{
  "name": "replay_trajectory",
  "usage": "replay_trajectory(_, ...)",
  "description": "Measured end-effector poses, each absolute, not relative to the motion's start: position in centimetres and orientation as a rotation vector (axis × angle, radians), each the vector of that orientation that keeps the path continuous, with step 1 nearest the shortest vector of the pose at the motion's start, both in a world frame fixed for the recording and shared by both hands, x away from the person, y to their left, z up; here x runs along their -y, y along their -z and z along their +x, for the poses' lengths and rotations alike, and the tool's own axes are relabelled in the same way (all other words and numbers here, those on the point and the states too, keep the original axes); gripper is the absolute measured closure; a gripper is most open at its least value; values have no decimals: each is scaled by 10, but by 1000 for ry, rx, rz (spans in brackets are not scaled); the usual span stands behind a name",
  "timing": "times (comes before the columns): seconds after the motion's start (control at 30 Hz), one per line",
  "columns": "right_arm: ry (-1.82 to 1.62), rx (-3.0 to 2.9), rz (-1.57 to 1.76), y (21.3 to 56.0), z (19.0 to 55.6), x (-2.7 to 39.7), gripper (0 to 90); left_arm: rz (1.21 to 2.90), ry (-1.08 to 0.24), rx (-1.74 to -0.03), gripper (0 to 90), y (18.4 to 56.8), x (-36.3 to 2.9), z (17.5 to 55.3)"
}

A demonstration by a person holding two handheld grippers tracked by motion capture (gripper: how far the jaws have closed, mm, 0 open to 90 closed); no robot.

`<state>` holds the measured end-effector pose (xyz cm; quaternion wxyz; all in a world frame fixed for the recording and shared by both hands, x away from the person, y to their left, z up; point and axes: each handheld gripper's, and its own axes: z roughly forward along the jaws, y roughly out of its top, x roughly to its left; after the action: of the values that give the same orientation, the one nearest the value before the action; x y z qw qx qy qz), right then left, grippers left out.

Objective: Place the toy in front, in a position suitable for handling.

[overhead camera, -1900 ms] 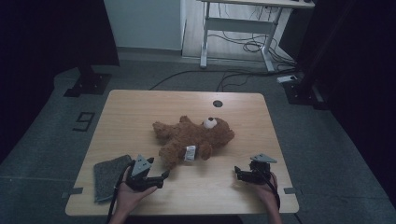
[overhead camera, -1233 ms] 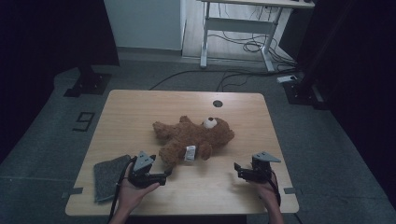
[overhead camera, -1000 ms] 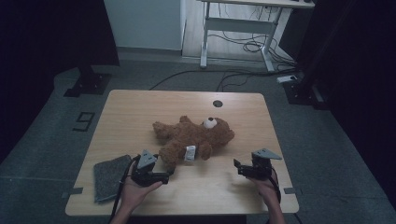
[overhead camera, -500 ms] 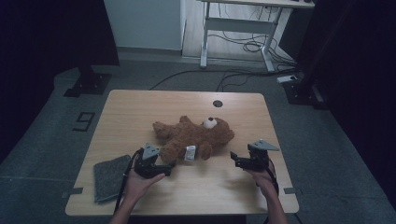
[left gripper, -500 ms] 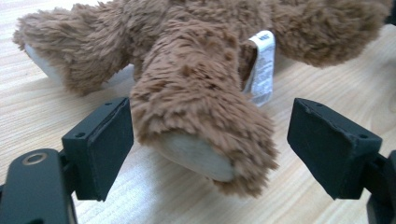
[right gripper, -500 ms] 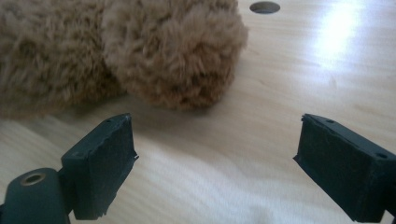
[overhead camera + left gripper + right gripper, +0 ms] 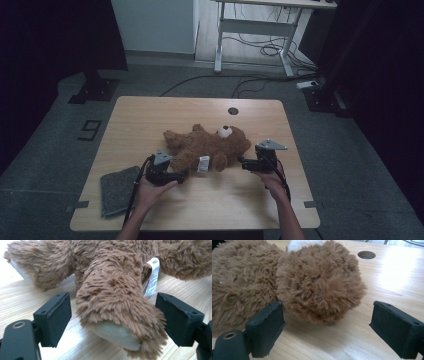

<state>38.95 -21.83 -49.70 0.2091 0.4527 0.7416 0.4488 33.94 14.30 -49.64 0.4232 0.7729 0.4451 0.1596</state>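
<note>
Brown plush teddy bear [image 7: 207, 146] lying flat at the middle of the light wooden table [image 7: 150, 112], white label on its flank. Left gripper [image 7: 113, 322] spread wide around one leg, pads not pressing; right gripper [image 7: 327, 328] also spread, nothing grasped, just short of a round furry ear. Grey felt pad [image 7: 118, 190] at the near left corner.

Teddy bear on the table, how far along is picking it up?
Done: both grippers are at the teddy bear. In hand: the left gripper brackets a leg, the right gripper faces an ear, jaws open and clear of the fur. Left: closing and lifting; it lies on the table.
</note>
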Motion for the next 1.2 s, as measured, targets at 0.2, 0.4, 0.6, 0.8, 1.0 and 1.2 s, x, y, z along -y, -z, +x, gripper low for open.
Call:
replay_trajectory(0.2,-1265,-2063,1259,499,402,214,112,1954,-380,-1106,150,499,-139,345)
replay_trajectory(0.4,-1255,-2079,1259,497,415,206,113,1958,-343,-1127,157,504,-133,352)
replay_trajectory(0.6,-1249,-2127,1244,500,431,195,112,1979,-353,-1151,297,510,-129,355)
replay_trajectory(0.8,-1309,-2172,1308,512,444,197,144,1979,-360,-1146,401,513,-129,356)
replay_trajectory(1.0,-1323,-2179,1282,512,443,198,387,1972,-369,-1142,491,514,-130,357)
replay_trajectory(1.2,-1305,-2183,1237,509,441,197,503,1943,-452,-1122,554,513,-130,353)
